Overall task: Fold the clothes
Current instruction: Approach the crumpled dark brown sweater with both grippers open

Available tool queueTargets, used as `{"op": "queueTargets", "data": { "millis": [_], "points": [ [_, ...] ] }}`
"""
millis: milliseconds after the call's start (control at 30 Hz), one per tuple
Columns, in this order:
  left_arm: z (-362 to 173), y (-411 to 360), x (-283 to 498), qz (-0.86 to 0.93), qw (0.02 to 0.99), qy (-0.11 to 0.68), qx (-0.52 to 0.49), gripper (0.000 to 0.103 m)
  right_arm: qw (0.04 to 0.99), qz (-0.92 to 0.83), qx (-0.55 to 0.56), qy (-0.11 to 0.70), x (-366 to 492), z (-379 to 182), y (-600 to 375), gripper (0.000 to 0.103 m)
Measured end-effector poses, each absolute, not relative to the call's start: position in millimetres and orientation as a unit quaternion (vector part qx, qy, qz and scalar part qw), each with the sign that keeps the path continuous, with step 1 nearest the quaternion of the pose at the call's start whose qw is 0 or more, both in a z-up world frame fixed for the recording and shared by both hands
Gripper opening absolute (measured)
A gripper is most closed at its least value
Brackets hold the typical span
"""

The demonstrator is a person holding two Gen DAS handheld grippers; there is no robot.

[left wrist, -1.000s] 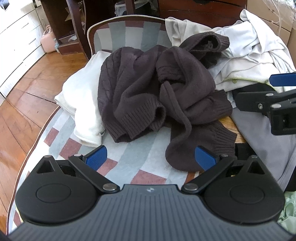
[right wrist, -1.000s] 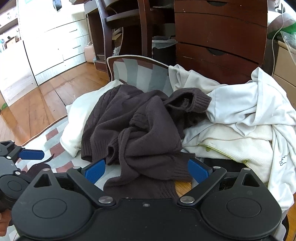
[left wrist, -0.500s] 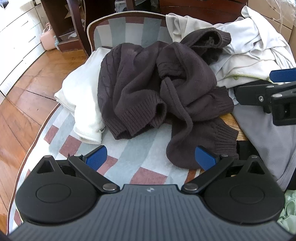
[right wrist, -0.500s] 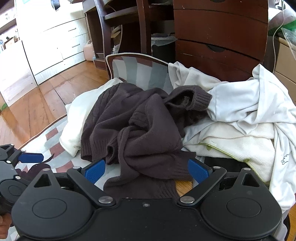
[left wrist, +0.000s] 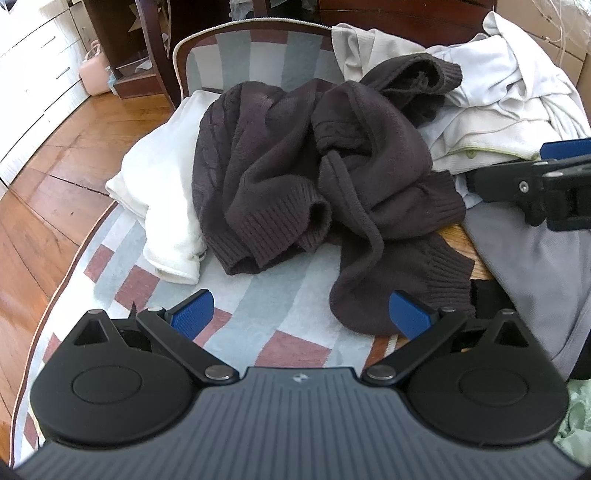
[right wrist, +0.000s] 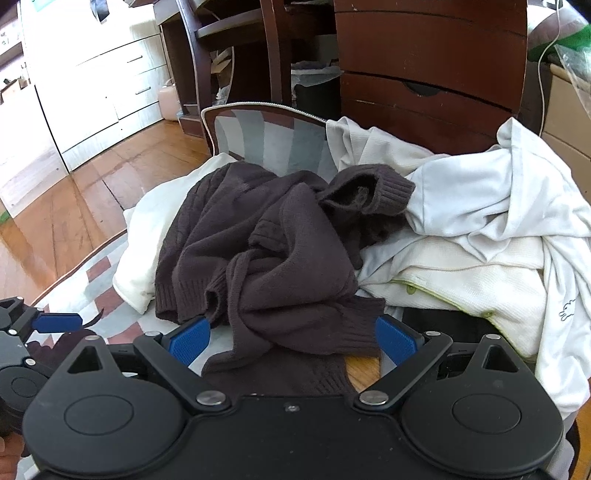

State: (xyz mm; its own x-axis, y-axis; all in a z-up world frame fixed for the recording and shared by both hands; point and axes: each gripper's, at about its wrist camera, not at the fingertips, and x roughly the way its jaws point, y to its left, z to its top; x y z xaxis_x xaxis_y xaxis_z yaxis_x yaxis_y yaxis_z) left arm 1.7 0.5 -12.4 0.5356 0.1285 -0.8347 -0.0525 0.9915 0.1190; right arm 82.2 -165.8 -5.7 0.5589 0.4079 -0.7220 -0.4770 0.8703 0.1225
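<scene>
1. Blue-padded fingers of our left gripper [left wrist: 301,314] stand spread wide with nothing between them, hovering over the striped rug [left wrist: 258,295]; bare rug lies under and just ahead of the pads.
2. Our right gripper [right wrist: 293,338] is likewise spread wide and empty. A ribbed hem of the dark brown sweater [right wrist: 266,258] lies between and just beyond its pads; we cannot tell whether the pads touch the knit.
3. From the left wrist view, the right gripper shows at the right edge, over a grey garment [left wrist: 524,266] that fills the near right.
4. The sweater sits crumpled mid-rug: one ribbed cuff opens toward us at centre, a second ribbed edge trails near the left gripper's right pad, and a sliver of wooden floor shows beside it.
5. Left of the sweater and partly under it lies a white folded garment [left wrist: 159,192]; its near corner reaches onto open rug.
6. Right and behind, a heap of white clothes [right wrist: 480,229] butts against the sweater's raised cuff.
7. The rug's piped far edge [left wrist: 251,26] curls upward behind the pile.
8. Open wooden floor [left wrist: 48,184] runs along the left rug border; dark wooden drawers [right wrist: 424,74] close off the far side, white cabinets [right wrist: 99,88] far left.
</scene>
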Motion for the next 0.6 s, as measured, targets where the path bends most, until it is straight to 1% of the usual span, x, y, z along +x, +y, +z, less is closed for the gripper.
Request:
{"op": "queueTargets", "data": {
  "millis": [200,467,533,600],
  "points": [
    [-22,3,3,0.059,0.867,0.494,0.038,0.103,0.872,0.259,-0.036,0.414,84,-14,-165,0.098],
    [-27,9,4,0.062,0.871,0.487,0.020,0.103,0.865,0.276,-0.029,0.418,82,-19,-168,0.098],
    [-30,12,4,0.056,0.875,0.480,0.004,0.103,0.867,0.285,-0.021,0.408,84,-22,-169,0.098],
    [-34,16,5,0.050,0.878,0.475,-0.017,0.103,0.877,0.300,-0.011,0.376,87,-29,-170,0.098]
  ]
}}
